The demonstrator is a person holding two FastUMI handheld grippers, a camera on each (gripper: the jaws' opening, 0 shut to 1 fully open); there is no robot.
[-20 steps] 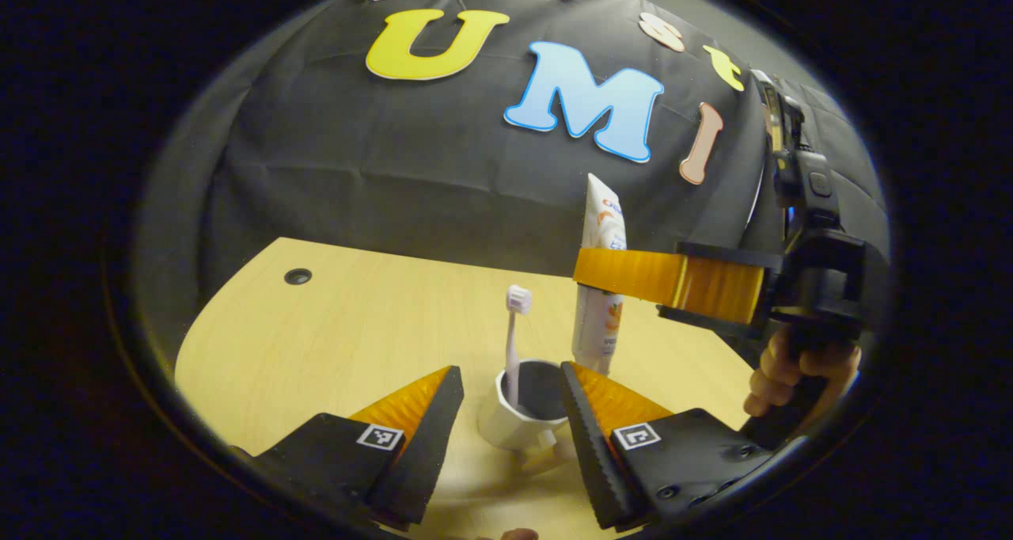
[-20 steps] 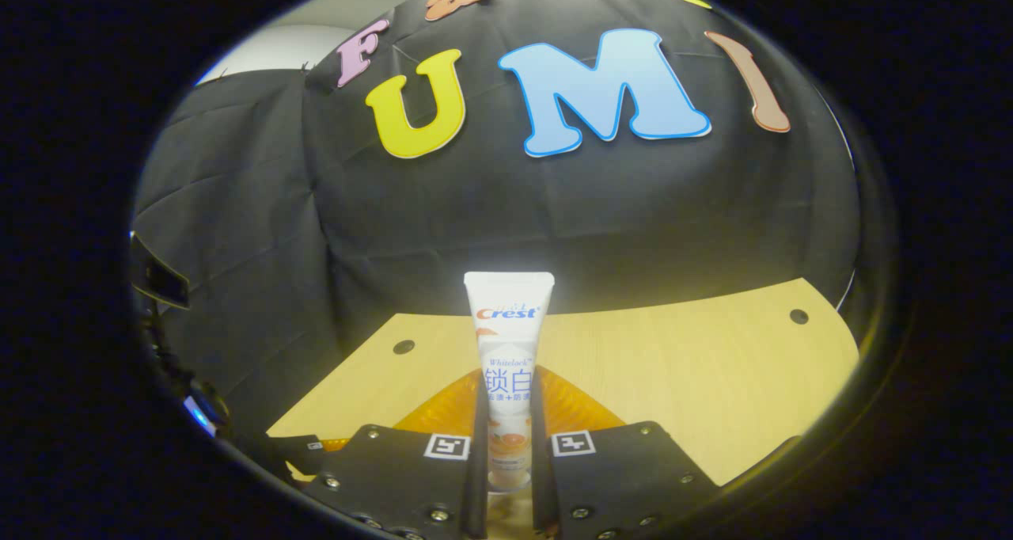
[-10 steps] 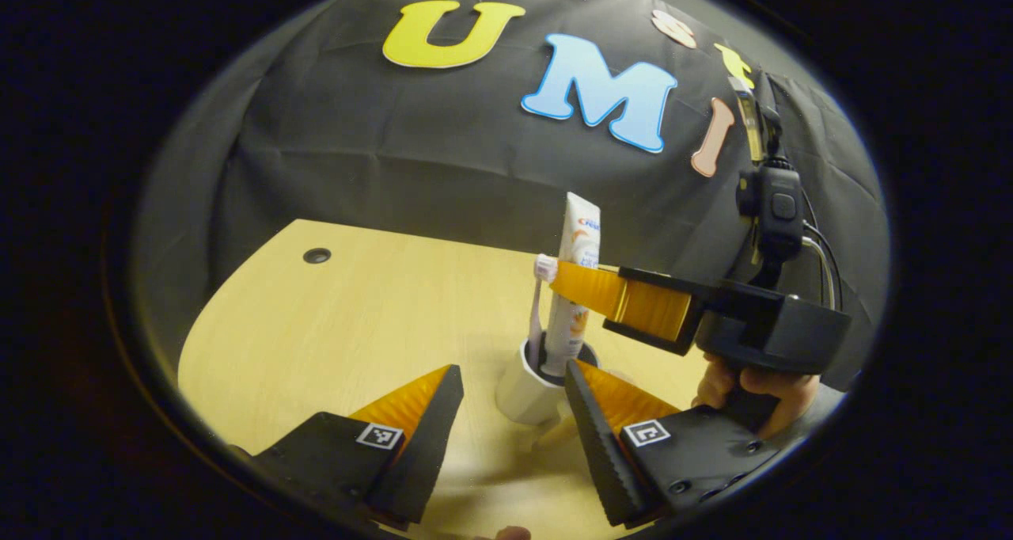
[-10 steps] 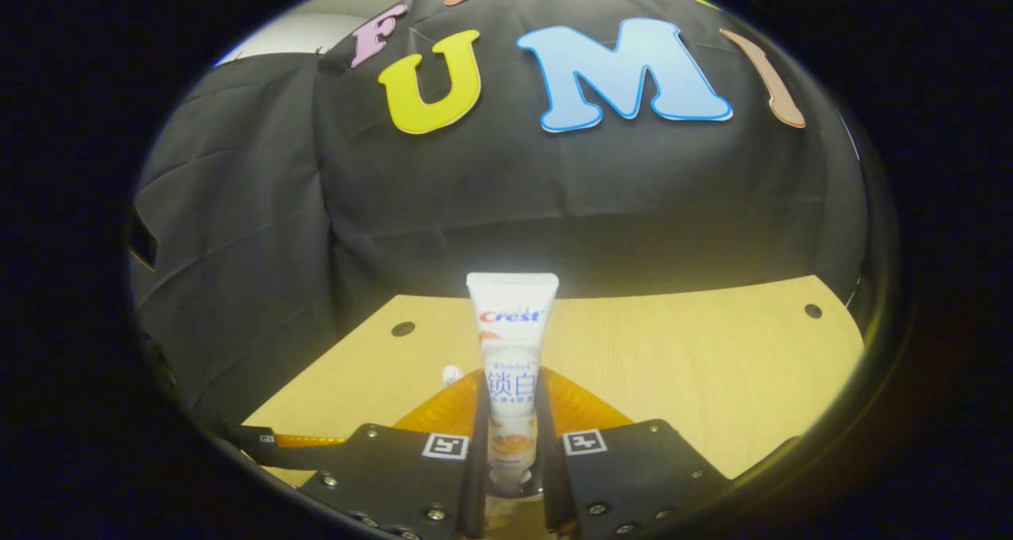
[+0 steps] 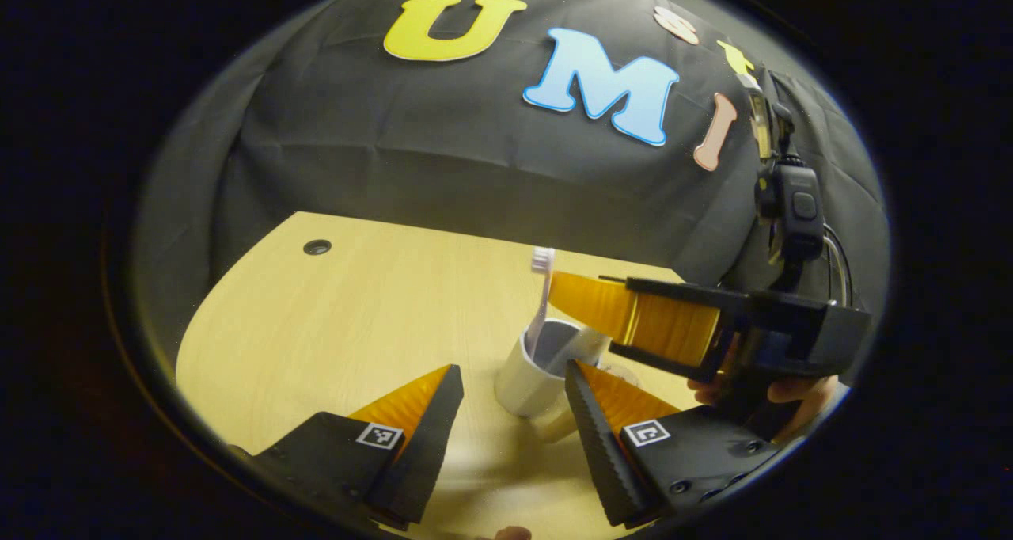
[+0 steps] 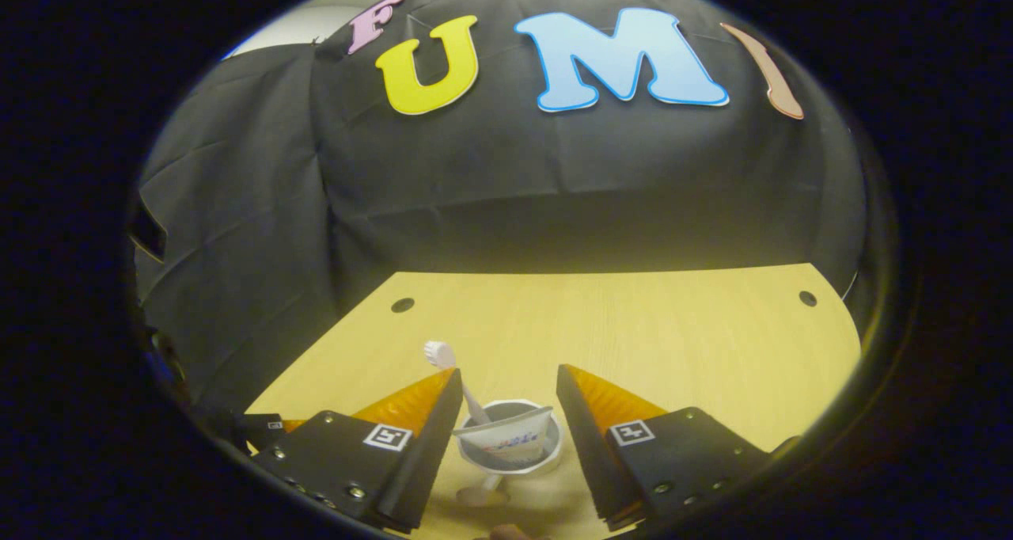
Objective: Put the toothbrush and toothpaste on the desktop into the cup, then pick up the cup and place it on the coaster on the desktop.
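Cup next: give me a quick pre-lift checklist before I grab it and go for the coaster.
1. Toothbrush in the cup: ok, handle inside, head leaning out over the rim.
2. Toothpaste in the cup: ok, its flat end sits at the rim.
3. Right tongs released: ok, open, fingers on either side above the cup, not touching the tube.
4. Left tongs ready: ok, open, with the cup ahead between its fingers.
5. Cup upright on the desktop: ok.
6. Coaster position: cannot tell.
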